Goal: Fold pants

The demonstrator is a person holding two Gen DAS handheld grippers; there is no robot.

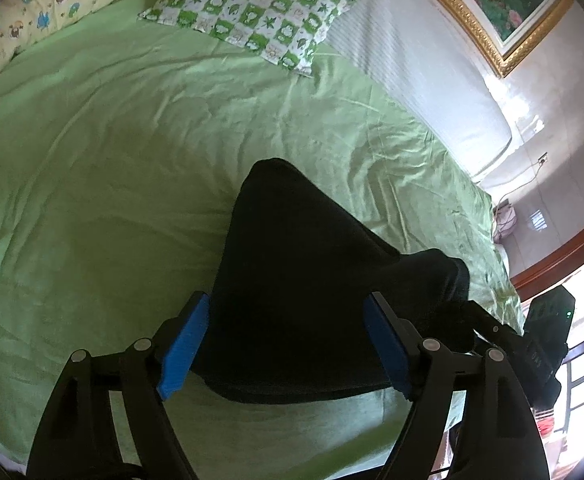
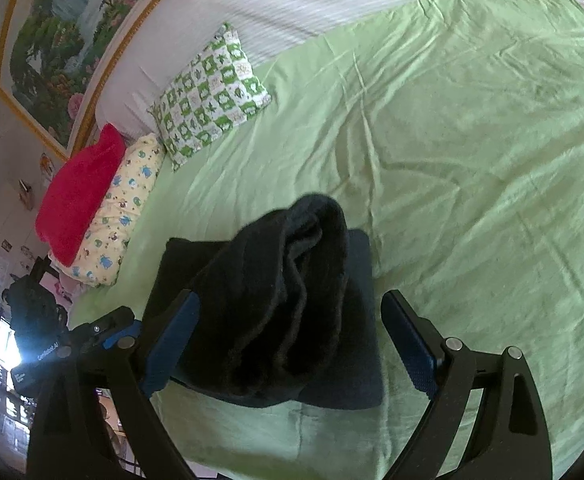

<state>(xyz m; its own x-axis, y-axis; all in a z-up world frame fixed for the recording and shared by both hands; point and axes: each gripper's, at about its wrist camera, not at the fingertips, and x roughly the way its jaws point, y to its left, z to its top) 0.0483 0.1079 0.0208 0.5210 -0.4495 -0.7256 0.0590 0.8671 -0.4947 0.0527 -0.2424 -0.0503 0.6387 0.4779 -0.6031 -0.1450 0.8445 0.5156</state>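
Green sheet [image 1: 112, 168], creased, covers the bed, with a checked pillow [image 1: 252, 12] and a cartoon-print pillow [image 1: 52, 0] near the white headboard [image 1: 412, 72] under a gilt-framed painting [image 1: 508, 4]. Dark pants [image 1: 304, 288] lie bunched on it between both wide-open, empty tools: left gripper [image 1: 288, 340], right gripper [image 2: 292, 344].

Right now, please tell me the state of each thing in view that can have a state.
black pants: folded into a bundle, lying on the sheet
green sheet: spread out, wrinkled
left gripper: open, pads astride the pants
right gripper: open, holding nothing
checkered pillow: lying flat
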